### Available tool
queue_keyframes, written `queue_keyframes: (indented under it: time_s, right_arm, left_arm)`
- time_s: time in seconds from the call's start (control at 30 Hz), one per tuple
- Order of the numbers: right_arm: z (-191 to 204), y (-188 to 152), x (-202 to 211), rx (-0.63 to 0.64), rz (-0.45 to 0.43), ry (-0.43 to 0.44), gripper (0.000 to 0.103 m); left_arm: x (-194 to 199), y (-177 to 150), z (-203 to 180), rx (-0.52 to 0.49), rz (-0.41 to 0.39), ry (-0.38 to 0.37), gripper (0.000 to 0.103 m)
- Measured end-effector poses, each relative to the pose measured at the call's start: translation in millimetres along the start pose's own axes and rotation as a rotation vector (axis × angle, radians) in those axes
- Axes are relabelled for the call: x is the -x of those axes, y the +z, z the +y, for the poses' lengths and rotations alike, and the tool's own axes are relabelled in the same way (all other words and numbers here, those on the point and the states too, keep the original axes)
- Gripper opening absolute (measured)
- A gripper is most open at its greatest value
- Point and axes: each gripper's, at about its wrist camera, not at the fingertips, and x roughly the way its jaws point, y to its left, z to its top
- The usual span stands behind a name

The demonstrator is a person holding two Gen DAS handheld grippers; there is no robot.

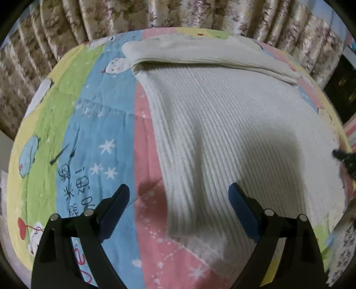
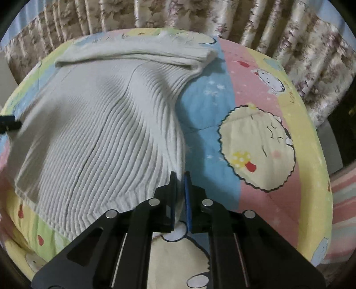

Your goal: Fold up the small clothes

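Note:
A cream ribbed knit sweater (image 1: 233, 124) lies spread on a colourful cartoon bedspread (image 1: 93, 124), its far part folded over into a band (image 1: 200, 53). My left gripper (image 1: 179, 193) hangs open above the sweater's near left edge, nothing between its fingers. In the right wrist view the same sweater (image 2: 100, 124) fills the left half. My right gripper (image 2: 180, 175) is shut on the sweater's near right corner, and the ribbed cloth is pulled up into a ridge toward the jaws. The tip of the other gripper shows at the far left edge (image 2: 9, 124).
Floral curtains (image 1: 200, 15) hang behind the bed. The bedspread (image 2: 267, 133) shows bare to the right of the sweater, with a cartoon print. A striped cloth (image 2: 342, 200) lies beyond the bed's right edge.

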Motion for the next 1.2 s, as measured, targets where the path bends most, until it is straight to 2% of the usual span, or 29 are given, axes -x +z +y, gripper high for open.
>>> queue_keyframes:
  time_s: [0.13, 0.27, 0.37, 0.47, 0.5, 0.53, 0.57, 0.67, 0.7, 0.8, 0.93, 1.07, 1.2]
  right_arm:
    - [-0.3, -2.2, -1.7, -0.021, -0.001, 0.011, 0.008]
    - [2.3, -0.9, -3.3, -0.015, 0.001, 0.006, 0.008]
    - [3.3, -0.2, -4.2, -0.013, 0.003, 0.004, 0.009]
    - [4.2, -0.2, -5.1, -0.002, 0.003, -0.002, 0.009]
    - [3.8, 0.1, -5.2, -0.002, 0.003, -0.001, 0.009]
    - [4.2, -0.1, -5.0, -0.003, 0.002, -0.002, 0.009]
    - [4.0, -0.2, -5.2, 0.000, 0.002, -0.003, 0.009]
    - [8.3, -1.5, -4.0, 0.016, -0.003, -0.014, 0.009]
    - [10.3, -2.2, -3.5, 0.029, -0.002, -0.019, 0.009]
    - [17.4, -3.1, -0.6, 0.088, 0.007, -0.063, 0.007]
    - [19.8, -4.0, 0.5, 0.149, 0.016, -0.149, 0.007]
    - [20.9, -5.3, -5.7, 0.162, 0.016, -0.171, 0.007]
    - [23.7, -7.4, -6.0, 0.179, -0.004, -0.184, 0.007]
  left_arm:
    - [-1.0, 4.7, 25.1, 0.105, -0.004, -0.048, 0.091]
    - [-8.0, 13.9, 49.7, 0.213, -0.002, -0.137, 0.090]
    - [-12.0, 22.5, 49.1, 0.207, -0.004, -0.133, 0.087]
    - [-18.3, 36.1, 44.5, 0.162, -0.007, -0.108, 0.075]
    - [-21.6, 39.8, 43.1, 0.145, 0.002, -0.099, 0.065]
    - [-26.2, 45.3, 38.1, 0.103, 0.017, -0.050, 0.059]
    - [-27.5, 47.4, 33.9, 0.075, 0.024, -0.028, 0.059]
    - [-29.5, 49.8, 15.6, -0.032, 0.034, 0.007, 0.032]
    - [-29.3, 48.4, 10.2, -0.069, 0.037, 0.000, 0.015]
    - [-26.3, 44.9, -3.6, -0.211, 0.023, 0.130, 0.012]
    - [-21.6, 41.4, 12.0, -0.270, 0.030, 0.219, 0.008]
    - [-20.5, 37.0, 16.9, -0.319, 0.040, 0.258, 0.008]
    - [-27.4, 32.1, -0.2, -0.389, 0.019, 0.328, 0.008]
